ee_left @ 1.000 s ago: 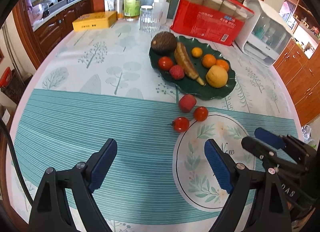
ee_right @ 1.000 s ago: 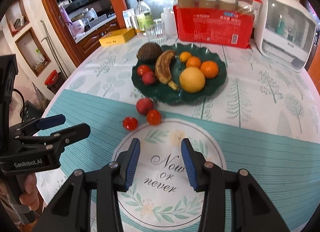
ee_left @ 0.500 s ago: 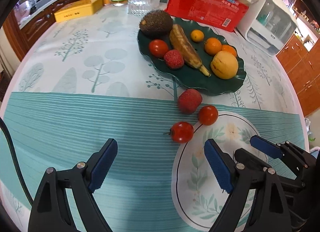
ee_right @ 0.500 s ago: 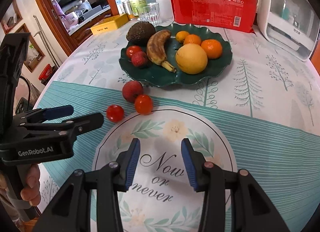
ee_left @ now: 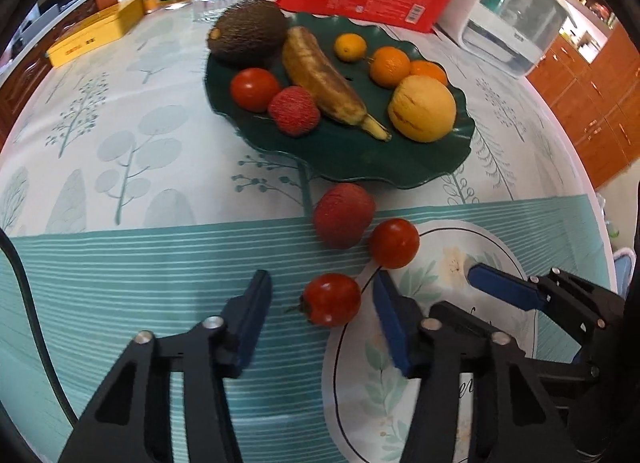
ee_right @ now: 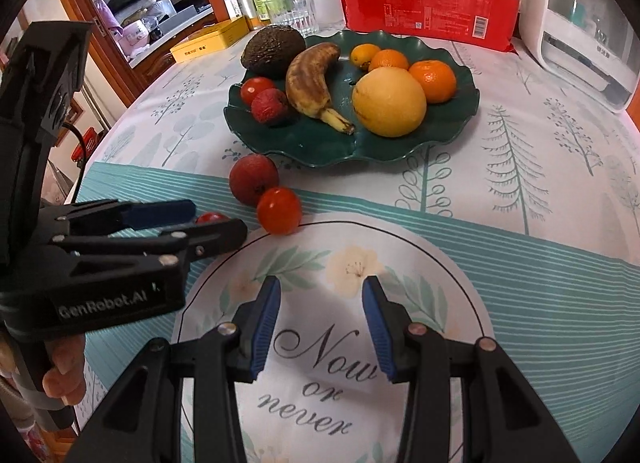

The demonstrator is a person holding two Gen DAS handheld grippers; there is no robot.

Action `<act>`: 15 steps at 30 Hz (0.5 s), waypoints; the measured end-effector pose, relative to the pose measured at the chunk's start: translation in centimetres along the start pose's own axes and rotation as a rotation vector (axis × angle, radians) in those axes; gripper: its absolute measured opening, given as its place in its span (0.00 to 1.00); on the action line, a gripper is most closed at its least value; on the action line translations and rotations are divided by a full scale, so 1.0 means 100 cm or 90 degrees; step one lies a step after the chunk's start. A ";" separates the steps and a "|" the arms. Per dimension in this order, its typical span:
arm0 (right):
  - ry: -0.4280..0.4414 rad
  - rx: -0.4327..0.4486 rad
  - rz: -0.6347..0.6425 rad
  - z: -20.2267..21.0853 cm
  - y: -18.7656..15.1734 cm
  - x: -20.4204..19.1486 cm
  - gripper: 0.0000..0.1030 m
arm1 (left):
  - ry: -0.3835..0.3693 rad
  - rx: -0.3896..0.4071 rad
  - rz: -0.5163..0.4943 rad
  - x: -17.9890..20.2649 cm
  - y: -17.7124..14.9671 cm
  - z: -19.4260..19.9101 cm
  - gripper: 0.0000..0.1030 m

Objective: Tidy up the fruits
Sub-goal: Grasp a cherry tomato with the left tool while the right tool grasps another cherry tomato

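The left tool point(ee_left: 322, 317) has just been closing around a small tomato point(ee_left: 331, 299) on the table point(ee_left: 120, 263), its pads near but not yet pressing it. The right tool point(ee_right: 320, 319) hangs empty, jaws apart. A green plate point(ee_left: 340, 159) of fruit sits beyond.

Lychee point(ee_left: 343, 215) and tomato point(ee_left: 394, 243) close before plate point(ee_left: 360, 159)
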State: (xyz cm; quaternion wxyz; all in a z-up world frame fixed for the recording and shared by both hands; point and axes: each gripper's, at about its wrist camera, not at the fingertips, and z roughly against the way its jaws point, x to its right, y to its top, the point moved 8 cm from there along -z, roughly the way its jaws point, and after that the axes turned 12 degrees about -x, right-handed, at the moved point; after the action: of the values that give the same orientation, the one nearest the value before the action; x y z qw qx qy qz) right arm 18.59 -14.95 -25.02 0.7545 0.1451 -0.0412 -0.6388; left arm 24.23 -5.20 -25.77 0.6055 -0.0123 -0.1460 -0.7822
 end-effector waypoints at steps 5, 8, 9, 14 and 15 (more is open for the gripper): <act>0.003 0.003 0.001 -0.003 0.007 -0.001 0.42 | -0.018 -0.001 -0.011 0.003 0.002 -0.001 0.26; 0.006 0.004 0.003 -0.005 0.011 -0.002 0.42 | -0.019 0.002 -0.007 0.000 0.000 0.000 0.26; 0.007 0.004 0.004 -0.006 0.012 -0.003 0.42 | -0.020 0.003 -0.004 -0.002 -0.001 0.001 0.26; 0.013 0.008 0.011 -0.010 0.021 -0.007 0.42 | -0.025 0.005 0.021 -0.014 -0.006 0.004 0.26; 0.014 0.009 0.012 -0.011 0.022 -0.008 0.42 | -0.026 0.006 0.027 -0.018 -0.007 0.005 0.26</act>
State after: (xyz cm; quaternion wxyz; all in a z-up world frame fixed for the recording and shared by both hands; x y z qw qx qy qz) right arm 20.86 -13.69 -25.33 0.7598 0.1569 -0.0389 -0.6297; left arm 23.96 -3.25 -25.79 0.6192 -0.0284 -0.1616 -0.7679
